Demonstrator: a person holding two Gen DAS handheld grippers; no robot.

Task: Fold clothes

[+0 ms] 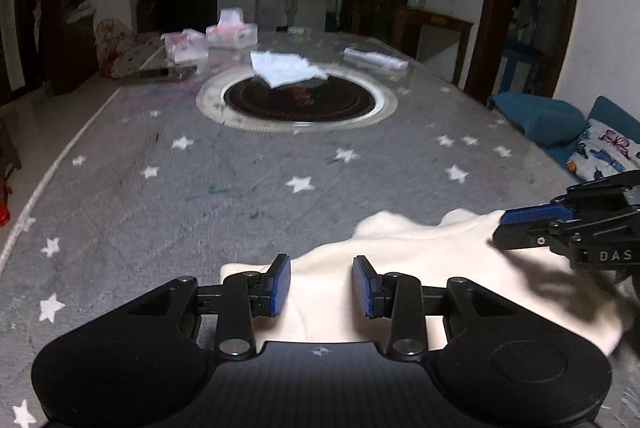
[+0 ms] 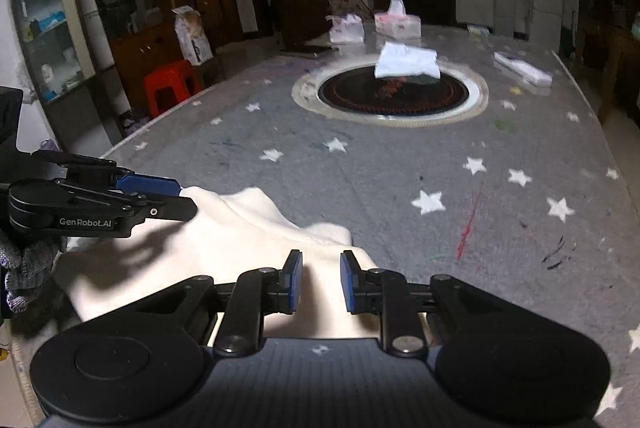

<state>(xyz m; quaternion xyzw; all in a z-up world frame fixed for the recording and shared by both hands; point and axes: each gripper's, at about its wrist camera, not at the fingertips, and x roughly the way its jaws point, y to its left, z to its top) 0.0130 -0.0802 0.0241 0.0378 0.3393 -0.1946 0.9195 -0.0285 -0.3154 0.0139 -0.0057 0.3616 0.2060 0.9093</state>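
Note:
A cream garment (image 1: pixel 400 260) (image 2: pixel 240 228) lies bunched at the near edge of the grey star-print tablecloth (image 1: pixel 240 188). In the left wrist view my left gripper (image 1: pixel 322 284) has its blue pads set on the garment's left part, with cloth filling the gap between them. In its own view my right gripper (image 2: pixel 320 280) pinches a ridge of the same cloth. Each gripper also shows in the other's view, my left gripper (image 2: pixel 182 196) and my right gripper (image 1: pixel 500 228) both at the garment's far edge, which sags in waves between them.
A round dark hotplate (image 1: pixel 298 100) (image 2: pixel 392 94) is sunk into the table's middle, with a folded white cloth (image 1: pixel 286 68) on its far rim. Tissue boxes (image 1: pixel 232 32) stand at the back. A red stool (image 2: pixel 172 84) stands left of the table, a blue sofa (image 1: pixel 540 120) right.

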